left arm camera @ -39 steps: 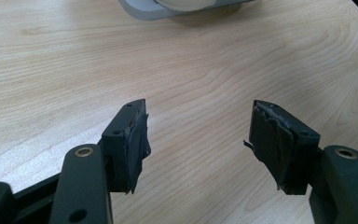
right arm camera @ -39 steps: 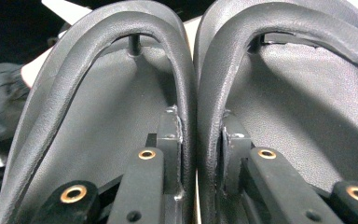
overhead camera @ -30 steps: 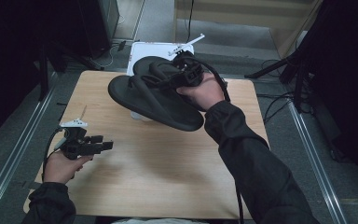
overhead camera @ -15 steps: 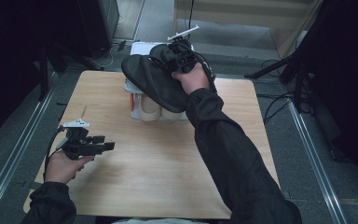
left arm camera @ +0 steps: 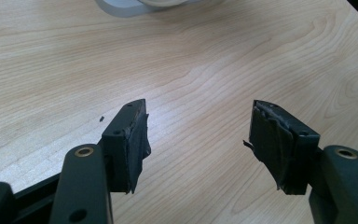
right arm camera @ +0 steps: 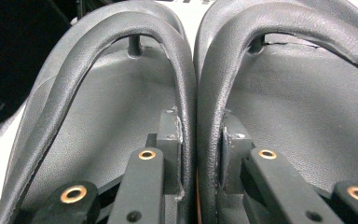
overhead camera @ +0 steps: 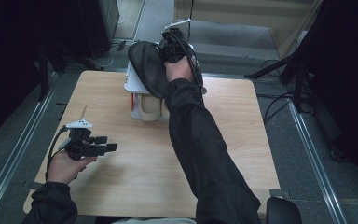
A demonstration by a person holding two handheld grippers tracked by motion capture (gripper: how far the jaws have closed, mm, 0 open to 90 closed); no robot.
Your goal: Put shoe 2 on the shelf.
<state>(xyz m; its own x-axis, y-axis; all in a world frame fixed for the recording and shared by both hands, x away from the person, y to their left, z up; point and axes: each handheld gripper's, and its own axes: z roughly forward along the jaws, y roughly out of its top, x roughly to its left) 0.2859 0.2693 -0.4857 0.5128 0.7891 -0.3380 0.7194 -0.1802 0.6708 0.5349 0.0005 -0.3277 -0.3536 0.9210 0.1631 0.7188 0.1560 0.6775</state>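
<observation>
high view overhead, 2 gripper views close-up

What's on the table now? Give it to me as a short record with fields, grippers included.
held item: pair of dark flip-flops
holder: right gripper, jaws pinching the two inner straps together
position: over the white rack at the table's far edge
under rack: beige roll
left gripper: open, empty, low over bare wood
</observation>
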